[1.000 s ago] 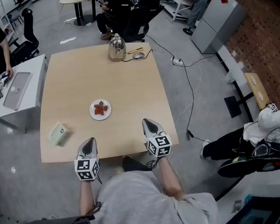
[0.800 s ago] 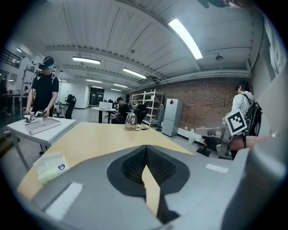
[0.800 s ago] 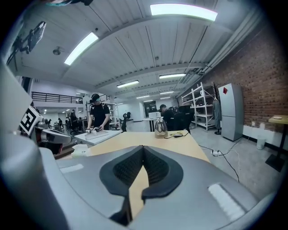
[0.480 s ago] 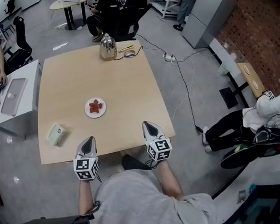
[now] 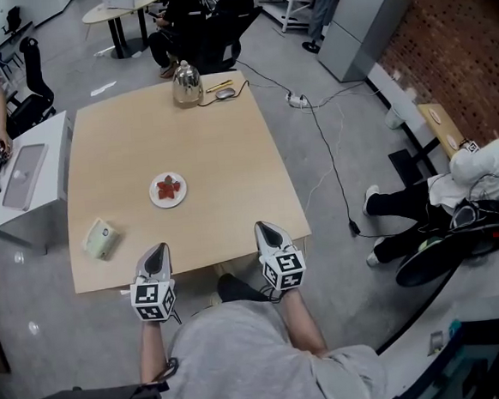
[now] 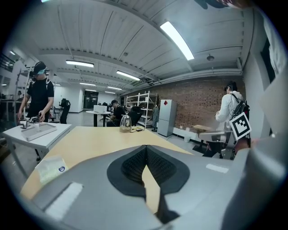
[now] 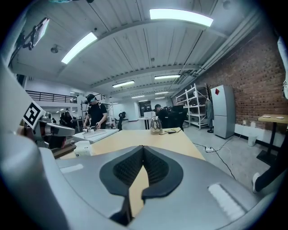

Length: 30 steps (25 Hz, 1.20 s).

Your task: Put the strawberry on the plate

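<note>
Resting on the white plate (image 5: 157,199) near the middle of the wooden table (image 5: 229,161), the strawberry (image 5: 168,187) is seen. The left gripper (image 5: 157,251) and right gripper (image 5: 266,229) are held at the table's near edge, jaws pressed together, empty.

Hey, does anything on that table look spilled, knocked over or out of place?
Nothing stands out. The strawberry sits on the plate, the kettle stands upright at the far edge, and the small packet lies flat, slightly askew, near the table's left edge. No spill shows.
</note>
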{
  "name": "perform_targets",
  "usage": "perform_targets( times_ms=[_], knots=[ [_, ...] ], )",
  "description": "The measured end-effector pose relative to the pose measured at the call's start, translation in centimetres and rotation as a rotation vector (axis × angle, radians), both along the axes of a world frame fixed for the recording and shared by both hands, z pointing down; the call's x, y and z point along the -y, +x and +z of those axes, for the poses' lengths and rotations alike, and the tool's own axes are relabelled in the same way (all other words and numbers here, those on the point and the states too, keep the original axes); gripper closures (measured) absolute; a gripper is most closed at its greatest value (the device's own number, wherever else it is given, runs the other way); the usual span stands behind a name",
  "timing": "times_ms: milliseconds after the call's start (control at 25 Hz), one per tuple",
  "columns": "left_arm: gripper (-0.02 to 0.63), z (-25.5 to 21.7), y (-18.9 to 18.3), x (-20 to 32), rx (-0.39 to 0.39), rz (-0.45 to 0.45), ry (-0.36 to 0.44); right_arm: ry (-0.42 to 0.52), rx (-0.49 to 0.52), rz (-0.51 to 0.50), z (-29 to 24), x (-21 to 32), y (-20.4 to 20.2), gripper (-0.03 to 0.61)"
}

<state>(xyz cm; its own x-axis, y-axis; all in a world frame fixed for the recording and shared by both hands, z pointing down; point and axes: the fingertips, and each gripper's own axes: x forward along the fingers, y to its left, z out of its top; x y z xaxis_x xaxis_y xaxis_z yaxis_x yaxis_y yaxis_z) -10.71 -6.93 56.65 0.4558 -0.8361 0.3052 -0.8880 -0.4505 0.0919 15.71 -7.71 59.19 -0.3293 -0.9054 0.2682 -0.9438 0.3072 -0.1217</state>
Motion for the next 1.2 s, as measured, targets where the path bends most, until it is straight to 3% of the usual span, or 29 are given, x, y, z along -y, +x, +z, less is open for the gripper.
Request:
perform_targets(
  times_ms=[1200],
  knots=[
    [0.594,0.3,-0.5,-0.2,0.000,0.000,-0.012,-0.026,-0.015,-0.012,0.8,-0.3,-1.0,0.572]
  ],
)
